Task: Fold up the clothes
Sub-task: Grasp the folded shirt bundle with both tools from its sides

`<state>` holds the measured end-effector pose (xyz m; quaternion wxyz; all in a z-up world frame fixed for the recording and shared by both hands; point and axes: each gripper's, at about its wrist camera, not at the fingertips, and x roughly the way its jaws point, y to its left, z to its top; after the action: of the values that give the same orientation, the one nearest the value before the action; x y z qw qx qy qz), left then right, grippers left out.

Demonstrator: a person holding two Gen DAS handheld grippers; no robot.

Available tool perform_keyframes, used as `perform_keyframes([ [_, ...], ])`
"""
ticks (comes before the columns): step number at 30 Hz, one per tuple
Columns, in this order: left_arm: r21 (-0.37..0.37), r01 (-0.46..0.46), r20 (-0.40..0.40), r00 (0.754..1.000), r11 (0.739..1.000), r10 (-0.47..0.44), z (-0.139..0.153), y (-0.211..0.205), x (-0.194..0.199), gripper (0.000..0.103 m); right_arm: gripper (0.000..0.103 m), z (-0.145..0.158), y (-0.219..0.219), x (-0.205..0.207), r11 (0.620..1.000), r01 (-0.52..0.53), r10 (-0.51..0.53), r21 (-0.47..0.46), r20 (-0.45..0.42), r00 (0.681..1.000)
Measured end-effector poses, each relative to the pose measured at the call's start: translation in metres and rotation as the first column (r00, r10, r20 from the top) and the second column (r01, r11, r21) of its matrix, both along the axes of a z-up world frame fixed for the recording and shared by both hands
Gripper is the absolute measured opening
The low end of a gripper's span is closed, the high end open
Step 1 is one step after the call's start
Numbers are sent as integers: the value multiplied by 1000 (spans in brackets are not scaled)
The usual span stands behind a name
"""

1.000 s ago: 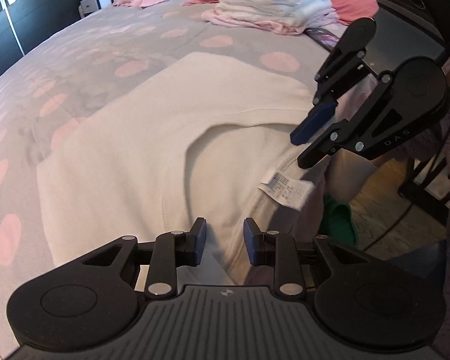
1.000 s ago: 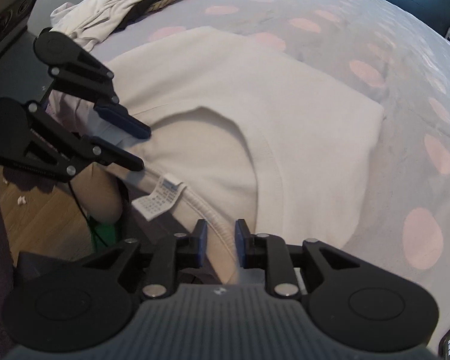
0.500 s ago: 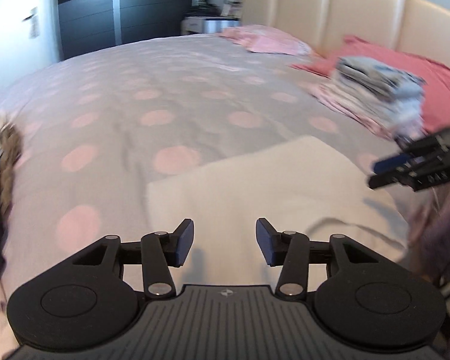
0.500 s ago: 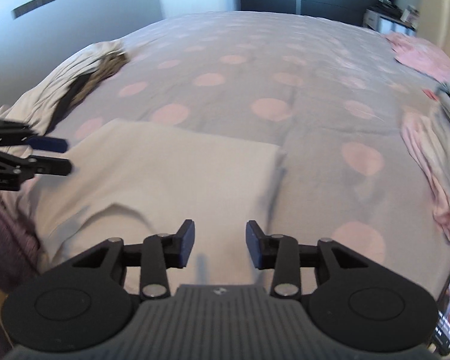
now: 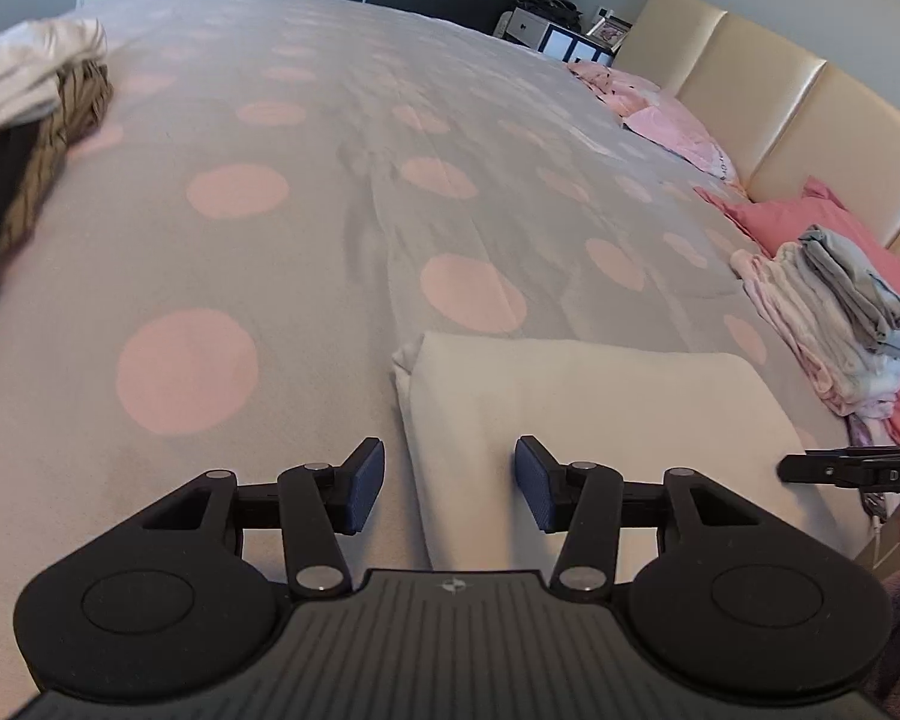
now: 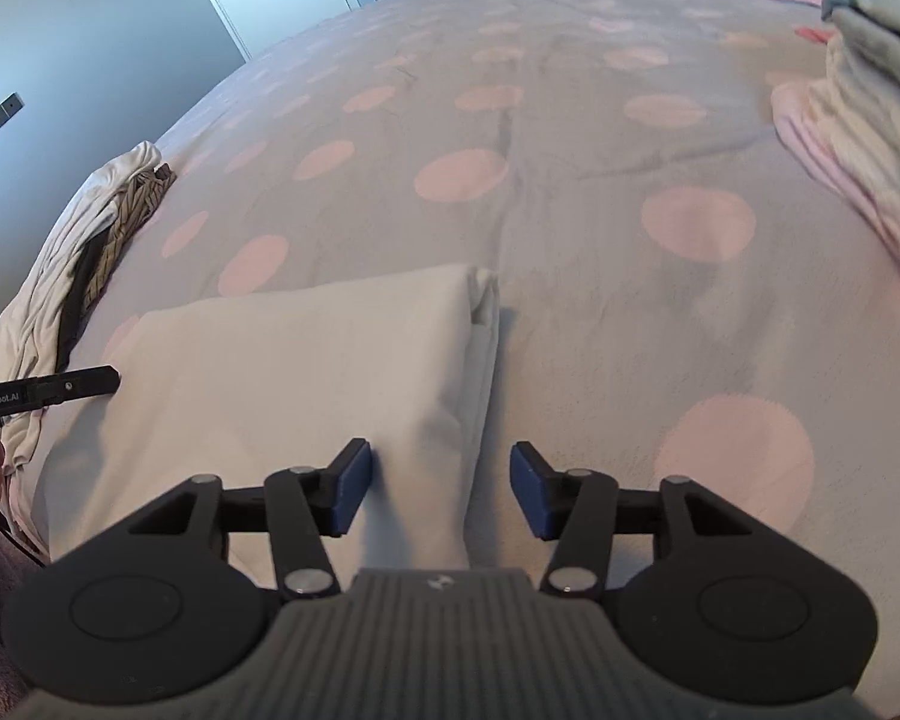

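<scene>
A white garment [image 5: 570,408] lies folded in a rectangle on the dotted bed cover [image 5: 240,192]. My left gripper [image 5: 450,483] is open just above the garment's left edge, and no pad presses on the cloth. In the right wrist view the garment [image 6: 306,372] fills the lower left. Its right edge runs between the jaws of my right gripper [image 6: 439,492], which are opening and not touching the cloth. Each gripper shows at the other view's border: the right gripper [image 5: 840,468] and the left gripper [image 6: 60,390].
A stack of folded clothes [image 5: 840,312] sits on pink pillows by the cream headboard [image 5: 750,108]; the same stack [image 6: 870,90] shows in the right wrist view. A heap of unfolded clothes [image 5: 24,120] lies at the bed's far left edge, with the heap [image 6: 90,252] beside the white garment.
Both grippers left the garment's near edge, where they faced each other almost shut. They rolled, moved apart to its two side edges, and their jaws widened. The garment now lies folded flat.
</scene>
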<state>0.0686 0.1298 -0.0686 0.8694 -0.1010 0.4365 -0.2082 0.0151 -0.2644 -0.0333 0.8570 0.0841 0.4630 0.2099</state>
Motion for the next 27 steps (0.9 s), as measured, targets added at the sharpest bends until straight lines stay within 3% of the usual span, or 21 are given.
perform_keyframes([
  [8,-170,2,-156,987,985,-29,-32,11,10,47,57,-24,5,15,996,-18,27,91,-100,995],
  [16,-240,53,-202,974,969,-103,-41,8,22,47,60,-34,15,26,991,-38,56,132,-131,990],
  [20,-233,114,-169,973,966,-156,-40,2,23,47,57,-34,21,27,990,-46,63,133,-128,990],
  [24,-205,161,-101,978,965,-184,-33,-6,17,38,40,-30,26,25,991,-72,83,117,-96,992],
  [27,-261,186,-76,974,947,-212,-30,-3,15,29,32,-25,26,22,988,-89,98,126,-69,993],
])
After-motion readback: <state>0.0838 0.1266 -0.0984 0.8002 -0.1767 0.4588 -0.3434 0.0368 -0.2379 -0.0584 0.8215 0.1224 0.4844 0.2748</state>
